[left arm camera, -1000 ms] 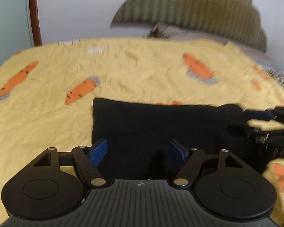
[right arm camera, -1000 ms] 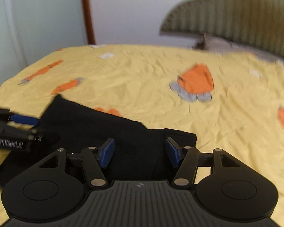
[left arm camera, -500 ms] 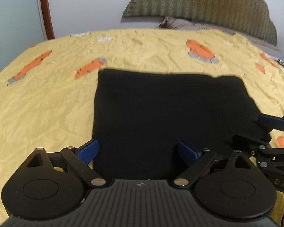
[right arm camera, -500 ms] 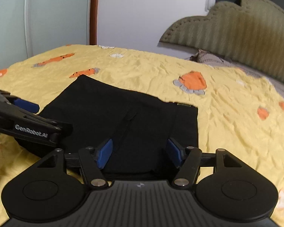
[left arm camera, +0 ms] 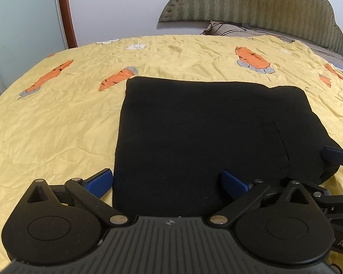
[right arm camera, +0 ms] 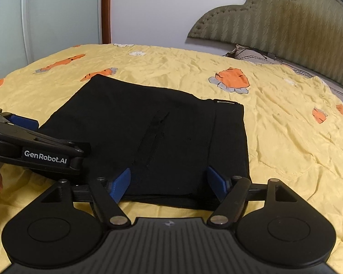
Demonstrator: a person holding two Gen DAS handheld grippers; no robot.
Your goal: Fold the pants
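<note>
Black fabric pants (left arm camera: 205, 132), folded into a flat rectangle, lie on the bed's yellow carrot-print cover (left arm camera: 57, 118), directly ahead of both tools. We see the left hand-held gripper (left arm camera: 167, 182) released, its jaws having just been opening: one blue pad (left arm camera: 98, 181) sits over the cover just beside the pants' edge, the other over the cloth. The right hand-held gripper (right arm camera: 168, 182) is likewise released, jaws just widened, straddling the pants' near edge without pinching it.
</note>
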